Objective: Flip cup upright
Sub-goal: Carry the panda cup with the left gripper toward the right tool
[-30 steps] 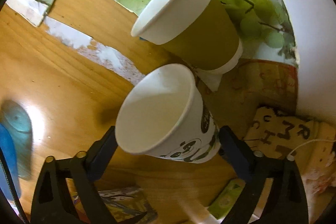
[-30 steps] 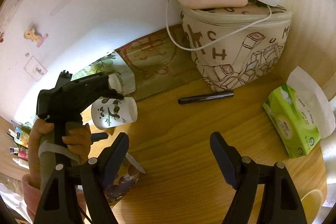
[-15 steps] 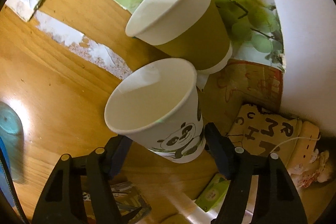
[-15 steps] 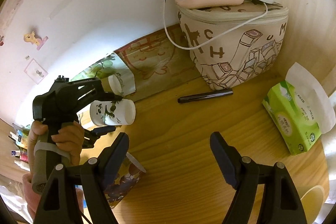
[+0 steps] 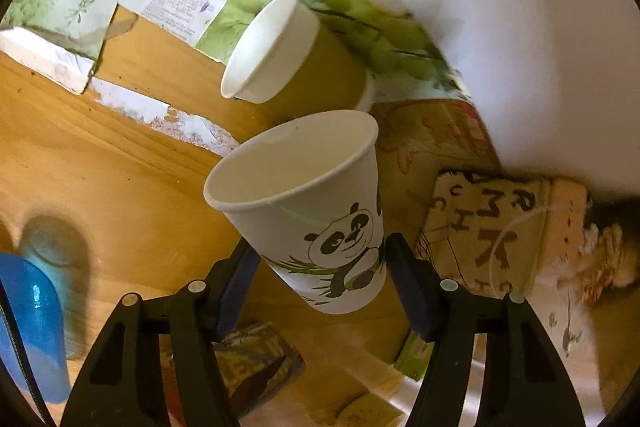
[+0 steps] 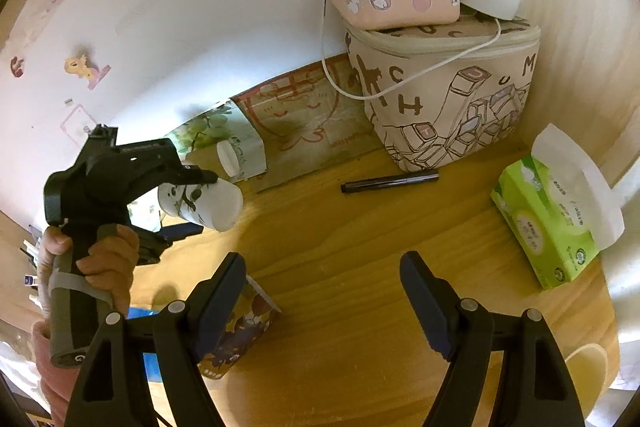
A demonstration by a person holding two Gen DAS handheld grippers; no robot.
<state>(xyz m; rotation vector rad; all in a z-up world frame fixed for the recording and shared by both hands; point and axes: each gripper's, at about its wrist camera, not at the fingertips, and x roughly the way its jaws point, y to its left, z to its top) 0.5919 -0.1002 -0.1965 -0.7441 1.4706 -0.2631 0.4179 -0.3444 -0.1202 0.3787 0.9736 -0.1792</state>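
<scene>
My left gripper (image 5: 320, 267) is shut on a white paper cup with a panda print (image 5: 312, 211). It grips the cup near its base and holds it tilted in the air above the wooden table (image 5: 100, 167). In the right wrist view the same cup (image 6: 204, 203) lies nearly on its side in the left gripper (image 6: 188, 203), off the table. My right gripper (image 6: 320, 291) is open and empty over the table's middle.
A brown paper cup (image 5: 292, 55) stands just behind the panda cup. A blue bottle (image 5: 28, 327) is at the left. A printed bag (image 6: 440, 99), a black pen (image 6: 390, 182), a green tissue pack (image 6: 552, 223) and a small printed carton (image 6: 236, 335) are on the table.
The left gripper has turned and lifted the panda cup, so its mouth points more upward in the left wrist view. The right gripper has stayed still.
</scene>
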